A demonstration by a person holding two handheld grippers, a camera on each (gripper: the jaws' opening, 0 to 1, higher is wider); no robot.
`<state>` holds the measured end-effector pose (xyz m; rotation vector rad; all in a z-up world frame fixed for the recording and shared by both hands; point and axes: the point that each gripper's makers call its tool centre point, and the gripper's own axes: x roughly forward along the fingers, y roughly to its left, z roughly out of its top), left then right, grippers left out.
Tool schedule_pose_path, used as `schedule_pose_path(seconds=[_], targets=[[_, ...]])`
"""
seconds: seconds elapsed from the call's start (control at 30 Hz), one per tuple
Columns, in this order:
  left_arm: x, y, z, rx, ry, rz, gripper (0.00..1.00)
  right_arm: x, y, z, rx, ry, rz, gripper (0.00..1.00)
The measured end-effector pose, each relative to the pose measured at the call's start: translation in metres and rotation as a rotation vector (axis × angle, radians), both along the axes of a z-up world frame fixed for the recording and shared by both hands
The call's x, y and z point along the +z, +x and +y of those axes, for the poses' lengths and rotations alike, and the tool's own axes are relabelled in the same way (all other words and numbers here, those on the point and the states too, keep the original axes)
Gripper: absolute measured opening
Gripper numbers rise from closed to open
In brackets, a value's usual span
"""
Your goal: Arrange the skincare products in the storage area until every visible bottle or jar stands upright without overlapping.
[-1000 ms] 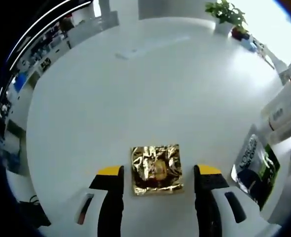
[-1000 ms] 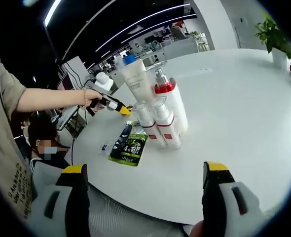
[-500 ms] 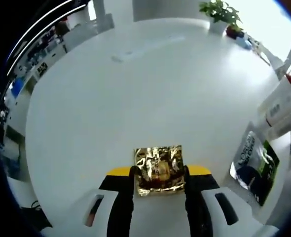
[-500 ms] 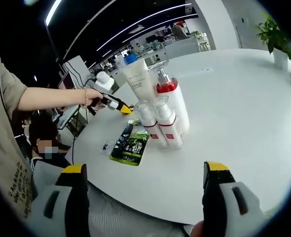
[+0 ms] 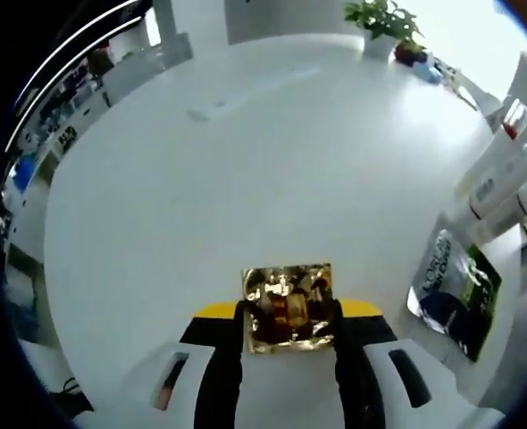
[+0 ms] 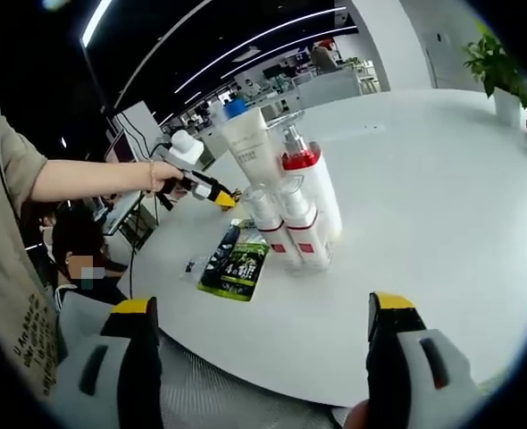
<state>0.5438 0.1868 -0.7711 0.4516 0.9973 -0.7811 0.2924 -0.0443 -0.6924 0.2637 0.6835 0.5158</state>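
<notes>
We see white table [image 5: 246, 161]. Upright white bottles [image 6: 290, 210], red-banded, cluster near its edge; dark green sachet [image 6: 235, 266] flat beside them. Left gripper [image 5: 286, 335] pinches crinkled gold packet [image 5: 288, 306]. Right gripper [image 6: 255, 357] jaws spread wide, holding nothing.

- Open-plan office: long ceiling light strips [image 6: 246, 49], rows of desks [image 6: 322, 76] at the back.
- Big round white table [image 5: 272, 170], potted plant [image 5: 378, 20] at its far edge.

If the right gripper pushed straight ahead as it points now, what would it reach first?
Probably the cluster of white bottles standing on the white table; the open right gripper aims roughly there, though depth is uncertain.
</notes>
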Motion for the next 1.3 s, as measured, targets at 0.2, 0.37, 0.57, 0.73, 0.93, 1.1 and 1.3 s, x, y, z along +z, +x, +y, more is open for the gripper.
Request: schedule_pose_path(seconds=[0.2,0.37,0.57,0.73,0.93,1.1,1.3], targets=[[0.008,-0.004,0.004,-0.032,0.009,-0.011,0.36,0.000,0.000,0.001,0.007,-0.005,-0.003,0.98],[0.018,-0.009,0.003,-0.074,0.009,-0.040,0.07,0.001,-0.001,0.002,0.012,-0.007,-0.007,0.98],[0.018,-0.008,0.011,-0.084,0.066,-0.053,0.22,0.001,-0.001,0.003,0.020,-0.012,-0.011,0.98],[0.022,0.008,0.023,0.011,0.032,-0.079,0.40,0.001,-0.001,0.002,0.016,-0.010,-0.011,0.97],[0.021,0.027,0.040,0.063,0.015,-0.098,0.53,0.000,-0.001,0.001,0.010,-0.009,-0.005,0.97],[0.012,0.032,0.047,0.081,0.020,-0.067,0.56,-0.001,-0.001,0.000,0.007,-0.006,0.003,0.98],[0.002,0.034,0.050,0.049,0.056,-0.034,0.56,-0.003,-0.001,0.001,0.008,-0.008,0.014,0.98]])
